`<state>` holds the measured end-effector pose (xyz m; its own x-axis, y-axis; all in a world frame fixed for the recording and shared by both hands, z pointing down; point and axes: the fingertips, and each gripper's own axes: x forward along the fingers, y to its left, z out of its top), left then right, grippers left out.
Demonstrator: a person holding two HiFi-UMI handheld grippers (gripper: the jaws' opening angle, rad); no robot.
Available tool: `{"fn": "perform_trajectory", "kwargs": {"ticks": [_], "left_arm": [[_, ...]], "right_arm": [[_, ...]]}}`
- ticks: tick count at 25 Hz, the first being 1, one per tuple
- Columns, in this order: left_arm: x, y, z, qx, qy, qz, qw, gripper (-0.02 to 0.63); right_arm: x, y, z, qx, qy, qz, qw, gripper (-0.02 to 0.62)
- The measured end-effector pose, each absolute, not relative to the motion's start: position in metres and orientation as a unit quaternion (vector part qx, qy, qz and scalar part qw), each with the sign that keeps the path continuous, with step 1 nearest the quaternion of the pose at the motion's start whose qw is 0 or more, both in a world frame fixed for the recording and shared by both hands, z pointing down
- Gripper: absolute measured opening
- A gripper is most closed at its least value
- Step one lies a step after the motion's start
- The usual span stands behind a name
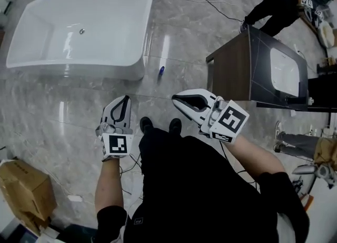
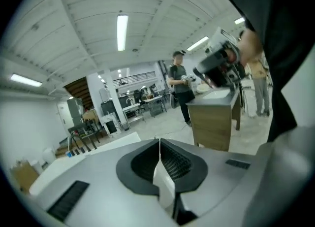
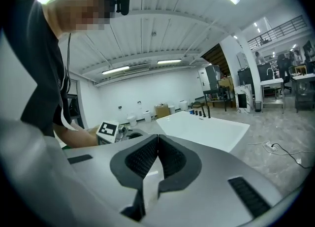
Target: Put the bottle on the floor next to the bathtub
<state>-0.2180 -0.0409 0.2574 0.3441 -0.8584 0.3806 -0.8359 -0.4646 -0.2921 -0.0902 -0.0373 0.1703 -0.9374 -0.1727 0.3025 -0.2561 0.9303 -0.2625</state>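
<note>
Since the left gripper (image 1: 125,100) and right gripper (image 1: 179,100) are both closed on nothing, a careless step might topple the bottle (image 1: 161,70) standing near the bathtub (image 1: 79,69).

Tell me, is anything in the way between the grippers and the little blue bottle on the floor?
No. Only bare floor lies between the bottle, beside the bathtub, and the left gripper or right gripper.
</note>
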Motion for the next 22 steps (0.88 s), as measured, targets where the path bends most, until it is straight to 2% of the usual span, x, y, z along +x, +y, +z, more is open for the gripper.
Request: {"fn": "perform_trajectory", "kwargs": {"ticks": [3,6,14,22], "left_arm": [[-0.227,-0.044,0.195,-0.822,0.554,-0.126,-0.039,0.02],[-0.237,-0.041,0.142,-0.817,0.569,-0.06,-0.075,0.02],[-0.248,-0.03,0.054,-0.83,0.552,-0.036,-0.073,0.02],[-0.25,-0.03,0.02,-0.824,0.562,-0.042,-0.065,0.02]], "right_arm": [[-0.1,-0.04,0.16,0.114,-0.973,0.163,0.117,0.028],[-0.123,-0.041,0.143,0.113,-0.974,0.171,0.096,0.028],[-0.185,-0.031,0.08,0.088,-0.984,0.146,0.047,0.028],[-0.192,-0.031,0.039,0.078,-0.987,0.14,0.024,0.028]]}}
